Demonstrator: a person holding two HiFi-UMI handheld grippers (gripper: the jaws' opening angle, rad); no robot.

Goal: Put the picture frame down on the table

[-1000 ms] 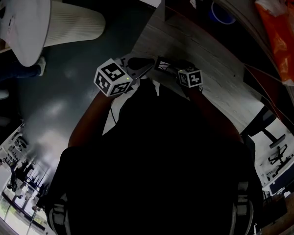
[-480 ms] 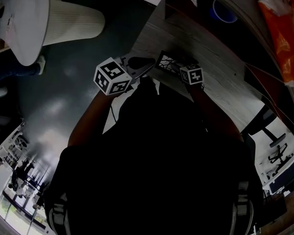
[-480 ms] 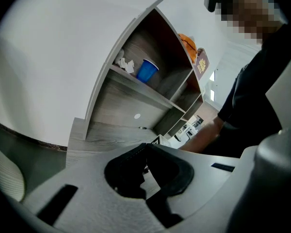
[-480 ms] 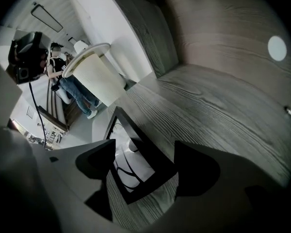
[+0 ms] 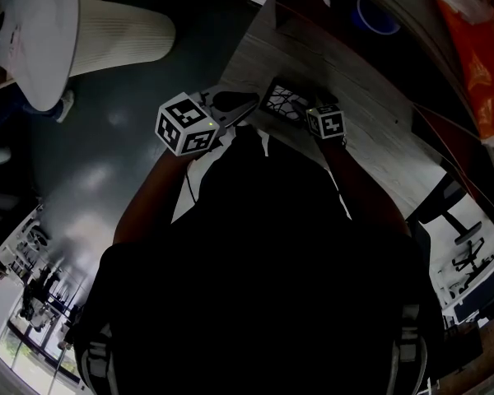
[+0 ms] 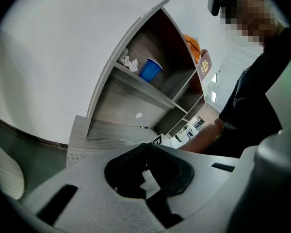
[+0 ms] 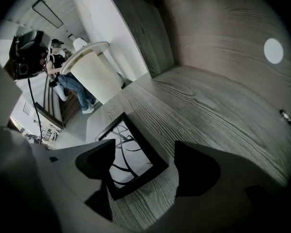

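Observation:
The picture frame [image 7: 128, 154], black-edged with a white print of dark curved lines, lies flat on the grey wood table [image 7: 208, 110]. My right gripper [image 7: 145, 165] is open just above its near corner, one jaw over the frame's left edge and the other over bare wood. From the head view the picture frame [image 5: 284, 101] rests near the table's front left corner, with the right gripper [image 5: 306, 112] beside it. My left gripper [image 5: 237, 108] hovers left of the frame at the table edge, shut and empty. In its own view the left gripper [image 6: 146, 174] has its pads together.
A wooden shelf unit [image 6: 136, 89] stands behind the table with a blue cup [image 6: 150, 70] and crumpled paper on it. An orange bag [image 5: 476, 48] lies far right. A white round table on a ribbed base [image 5: 119, 35] stands on the dark floor to the left.
The frame has gone from tilted in the right gripper to lying flat on the table. The right gripper has let go and shifted slightly right. The left gripper has barely moved.

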